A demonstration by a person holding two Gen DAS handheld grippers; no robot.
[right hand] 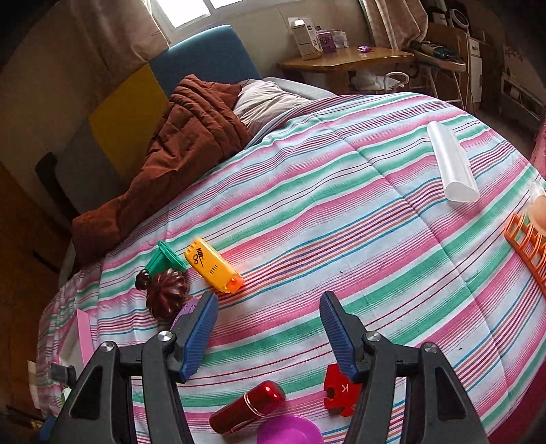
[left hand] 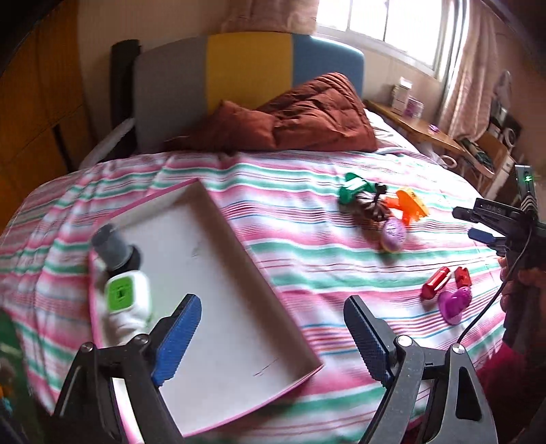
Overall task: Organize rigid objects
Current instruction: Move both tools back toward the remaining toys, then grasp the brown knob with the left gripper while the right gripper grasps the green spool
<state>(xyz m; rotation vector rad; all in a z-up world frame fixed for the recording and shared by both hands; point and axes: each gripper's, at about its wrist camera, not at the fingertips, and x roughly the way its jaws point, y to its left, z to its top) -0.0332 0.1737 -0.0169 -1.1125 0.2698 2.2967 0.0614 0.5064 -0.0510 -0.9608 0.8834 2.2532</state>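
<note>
Left gripper [left hand: 273, 328] gapes over striped bedspread [left hand: 307, 211], window [left hand: 385, 24] beyond

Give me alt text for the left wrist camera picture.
An open hand-held gripper hovers over a shallow pink-edged tray on a striped bedspread. A white and green gadget lies in the tray; small toys are scattered to the right.

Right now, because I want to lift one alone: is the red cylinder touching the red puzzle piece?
Apart. The right wrist view shows bare striped bedspread between the red cylinder and the red puzzle piece.
</note>
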